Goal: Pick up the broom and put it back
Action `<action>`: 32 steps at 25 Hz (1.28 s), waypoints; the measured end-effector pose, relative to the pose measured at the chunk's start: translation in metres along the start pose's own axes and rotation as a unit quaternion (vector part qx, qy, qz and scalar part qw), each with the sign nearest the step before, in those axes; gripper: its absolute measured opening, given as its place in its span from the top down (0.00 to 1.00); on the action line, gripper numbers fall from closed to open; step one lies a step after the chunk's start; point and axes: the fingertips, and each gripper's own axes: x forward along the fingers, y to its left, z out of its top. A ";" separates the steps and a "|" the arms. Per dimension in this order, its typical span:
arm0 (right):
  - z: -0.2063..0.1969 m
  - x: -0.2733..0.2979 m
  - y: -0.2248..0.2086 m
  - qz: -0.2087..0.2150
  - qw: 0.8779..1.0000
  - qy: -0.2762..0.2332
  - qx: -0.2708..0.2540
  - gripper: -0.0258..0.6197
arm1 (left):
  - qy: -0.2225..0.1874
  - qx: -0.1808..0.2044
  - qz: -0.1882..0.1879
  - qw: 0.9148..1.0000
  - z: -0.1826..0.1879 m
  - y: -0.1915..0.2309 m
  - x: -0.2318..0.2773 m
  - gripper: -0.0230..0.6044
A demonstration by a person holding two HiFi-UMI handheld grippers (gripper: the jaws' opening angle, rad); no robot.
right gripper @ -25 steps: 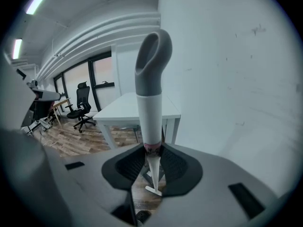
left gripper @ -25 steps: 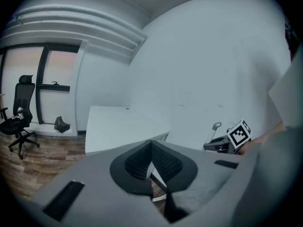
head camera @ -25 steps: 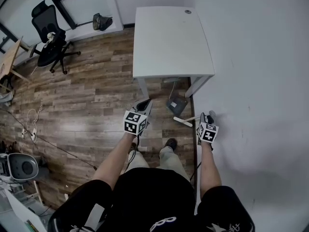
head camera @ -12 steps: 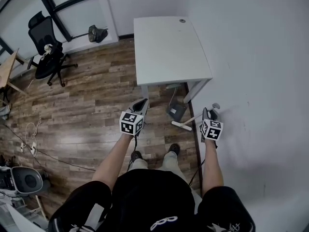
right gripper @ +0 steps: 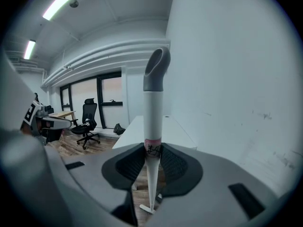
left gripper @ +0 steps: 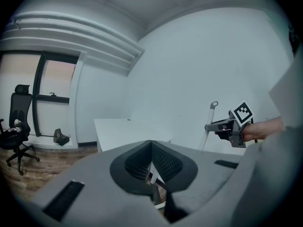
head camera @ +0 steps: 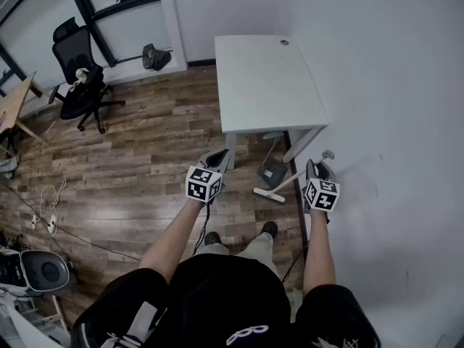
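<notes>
Two tongs working | right tongs point(right gripper: 152, 151) clenching the broom point(head camera: 287, 182) high on its handle, head hanging low beside the counter point(head camera: 268, 78), likely for carrying upright | left tongs point(left gripper: 150, 148) pressing together empty, hovering clear

Table point(head camera: 268, 78) beside wall point(head camera: 391, 85); broom point(head camera: 287, 183) before it; chair point(head camera: 80, 85) left.

text: none readable | broom point(right gripper: 152, 112): dark scribble on pink band point(right gripper: 152, 146), illegible

An office — white desk point(head camera: 268, 78), black swivel chair point(head camera: 78, 93).
</notes>
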 end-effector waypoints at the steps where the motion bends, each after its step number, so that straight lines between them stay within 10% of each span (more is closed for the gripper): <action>1: 0.003 0.000 0.007 0.003 1.000 -0.002 -0.002 0.78 | -0.002 0.000 -0.001 1.000 0.000 0.003 -0.003 0.95; 32: 0.039 -0.024 0.124 0.020 0.999 -0.025 -0.027 0.78 | -0.014 -0.031 -0.016 0.999 -0.012 0.060 -0.073 0.95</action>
